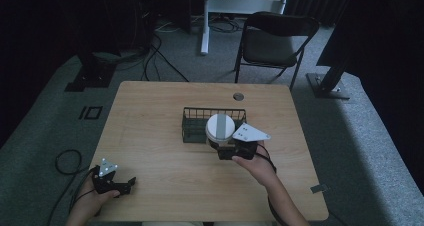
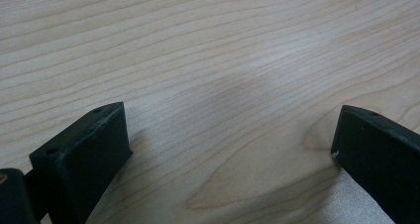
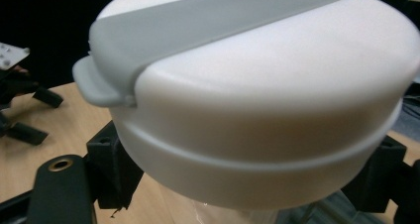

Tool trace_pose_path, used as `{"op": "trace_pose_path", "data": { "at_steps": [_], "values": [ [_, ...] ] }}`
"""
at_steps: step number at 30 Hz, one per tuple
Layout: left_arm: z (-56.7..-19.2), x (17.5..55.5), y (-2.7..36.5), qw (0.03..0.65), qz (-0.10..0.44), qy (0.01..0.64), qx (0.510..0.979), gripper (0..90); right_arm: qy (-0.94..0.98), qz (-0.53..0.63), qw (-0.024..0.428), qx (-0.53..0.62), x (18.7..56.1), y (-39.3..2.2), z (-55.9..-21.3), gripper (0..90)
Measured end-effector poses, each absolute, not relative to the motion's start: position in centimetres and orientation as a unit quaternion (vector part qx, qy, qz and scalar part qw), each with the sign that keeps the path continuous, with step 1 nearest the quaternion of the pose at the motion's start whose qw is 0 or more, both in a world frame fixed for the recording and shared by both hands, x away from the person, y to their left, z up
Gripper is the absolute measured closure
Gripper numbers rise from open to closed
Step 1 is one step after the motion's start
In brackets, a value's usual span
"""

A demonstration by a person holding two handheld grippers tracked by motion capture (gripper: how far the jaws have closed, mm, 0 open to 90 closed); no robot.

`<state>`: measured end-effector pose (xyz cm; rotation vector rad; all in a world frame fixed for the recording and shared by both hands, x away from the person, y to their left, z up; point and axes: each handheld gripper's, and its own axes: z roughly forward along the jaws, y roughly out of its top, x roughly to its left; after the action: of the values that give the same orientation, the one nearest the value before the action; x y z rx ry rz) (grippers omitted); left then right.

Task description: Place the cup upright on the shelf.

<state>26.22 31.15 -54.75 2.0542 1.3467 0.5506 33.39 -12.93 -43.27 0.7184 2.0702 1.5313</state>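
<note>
A white round container with a grey band across its lid [image 1: 220, 127] hangs just above the near edge of a dark wire basket [image 1: 192, 122] at the table's middle. My right gripper [image 1: 220, 145] is shut on it, below the lid. In the right gripper view the container [image 3: 257, 95] looms close, and the right gripper [image 3: 247, 184] has one black jaw on each side of its body. My left gripper [image 1: 130, 183] rests near the front left corner of the table, held by a hand. Its jaws stand wide apart over bare wood, so the left gripper [image 2: 228, 130] is open and empty.
The wooden table [image 1: 150, 111] has a round cable hole [image 1: 238, 96] near its far edge. A folding chair [image 1: 272, 41] stands behind the table, with dark stands and cables on the floor. A cable loop [image 1: 67, 161] lies left of the table.
</note>
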Motion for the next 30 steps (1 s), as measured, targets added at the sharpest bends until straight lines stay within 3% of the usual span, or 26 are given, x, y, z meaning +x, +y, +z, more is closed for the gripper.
{"op": "trace_pose_path", "data": {
  "at_steps": [14,30],
  "values": [
    [-54.7,26.2,31.1,0.307,0.208,0.51,0.776,1.7,0.719,0.543,0.279,0.332,36.8,-12.0,-41.5,18.4],
    [-54.7,26.2,31.1,0.308,0.208,0.51,0.776,1.7,0.676,0.493,0.322,0.444,39.5,-9.4,-42.5,18.4]
  ]
}}
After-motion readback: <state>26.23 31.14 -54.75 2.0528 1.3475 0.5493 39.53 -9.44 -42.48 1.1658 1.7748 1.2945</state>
